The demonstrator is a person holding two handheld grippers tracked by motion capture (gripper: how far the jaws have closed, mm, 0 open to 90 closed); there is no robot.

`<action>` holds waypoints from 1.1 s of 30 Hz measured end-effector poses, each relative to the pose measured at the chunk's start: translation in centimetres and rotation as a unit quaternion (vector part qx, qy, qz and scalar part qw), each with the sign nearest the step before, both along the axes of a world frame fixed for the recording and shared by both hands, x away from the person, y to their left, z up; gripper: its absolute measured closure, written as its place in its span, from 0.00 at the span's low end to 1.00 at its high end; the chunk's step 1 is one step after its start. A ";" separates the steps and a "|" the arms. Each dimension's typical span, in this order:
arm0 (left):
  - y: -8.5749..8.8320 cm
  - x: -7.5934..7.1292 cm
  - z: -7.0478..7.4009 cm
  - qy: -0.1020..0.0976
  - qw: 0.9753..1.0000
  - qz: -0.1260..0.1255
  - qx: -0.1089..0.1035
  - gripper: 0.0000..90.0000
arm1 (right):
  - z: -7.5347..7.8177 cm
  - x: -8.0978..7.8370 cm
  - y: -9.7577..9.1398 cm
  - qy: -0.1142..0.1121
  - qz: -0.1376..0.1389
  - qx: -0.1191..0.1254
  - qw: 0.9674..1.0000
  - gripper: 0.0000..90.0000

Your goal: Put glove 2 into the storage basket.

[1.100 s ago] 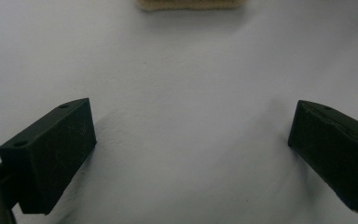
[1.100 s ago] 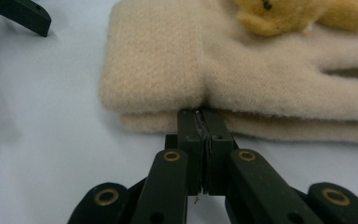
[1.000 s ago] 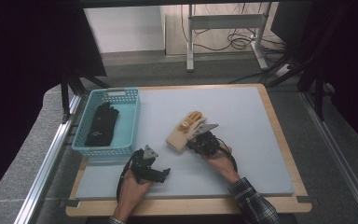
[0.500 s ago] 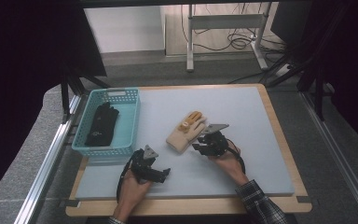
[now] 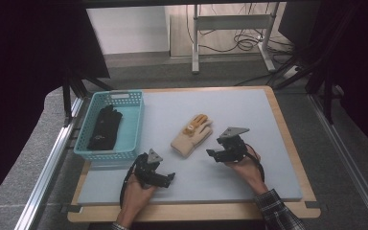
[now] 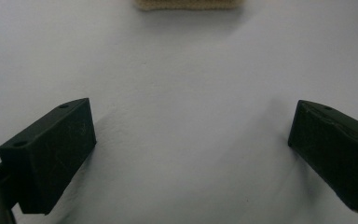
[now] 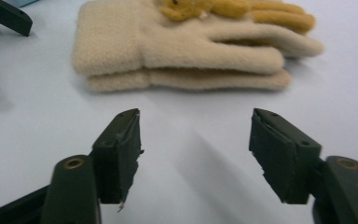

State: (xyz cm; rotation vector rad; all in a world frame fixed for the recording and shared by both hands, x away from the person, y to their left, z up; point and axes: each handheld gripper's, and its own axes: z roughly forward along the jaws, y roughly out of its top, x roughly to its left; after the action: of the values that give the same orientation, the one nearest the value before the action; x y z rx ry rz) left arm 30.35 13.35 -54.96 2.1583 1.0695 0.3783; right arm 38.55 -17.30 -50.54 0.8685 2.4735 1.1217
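Note:
A cream glove with yellow fingers (image 5: 192, 135) lies on the pale blue mat (image 5: 268, 115) near its middle. My right gripper (image 5: 212, 153) sits just right of the glove's cuff, open and holding nothing; in the right gripper view the glove (image 7: 186, 46) lies a short way beyond the gripper (image 7: 196, 140). My left gripper (image 5: 168, 177) rests low on the mat near the front edge, open and empty. In the left gripper view the gripper (image 6: 186, 140) frames bare mat, with the glove's cuff edge (image 6: 186, 4) at the top. A black glove (image 5: 104, 127) lies in the blue basket (image 5: 136, 120).
The blue basket stands at the mat's left side. A wooden board border (image 5: 287, 129) frames the mat. Metal rails (image 5: 48, 167) run along both table sides. A table frame and cables (image 5: 239, 33) stand on the floor behind.
The right gripper has drawn back to the right, off the cream glove, which stays on the mat. The left gripper has barely moved.

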 end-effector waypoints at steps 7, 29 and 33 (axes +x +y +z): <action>0.0 0.0 0.0 0.001 1.000 0.001 -0.001 0.01 | 0.2 -0.5 -2.1 -0.001 -0.015 0.001 1.000 0.27; -0.1 0.0 0.0 0.001 1.000 0.002 -0.002 0.01 | -1.7 -2.2 -8.0 0.007 -0.075 -0.014 0.997 0.14; -0.1 0.0 0.0 0.001 1.000 0.001 0.000 0.01 | -2.5 -2.4 -8.7 0.013 -0.086 -0.025 0.996 0.12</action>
State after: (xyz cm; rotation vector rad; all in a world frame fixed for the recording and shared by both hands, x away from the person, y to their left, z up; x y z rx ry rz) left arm 30.37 13.30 -54.96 2.1580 1.0726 0.3761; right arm 36.19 -25.98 -53.01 1.0655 2.3837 0.9912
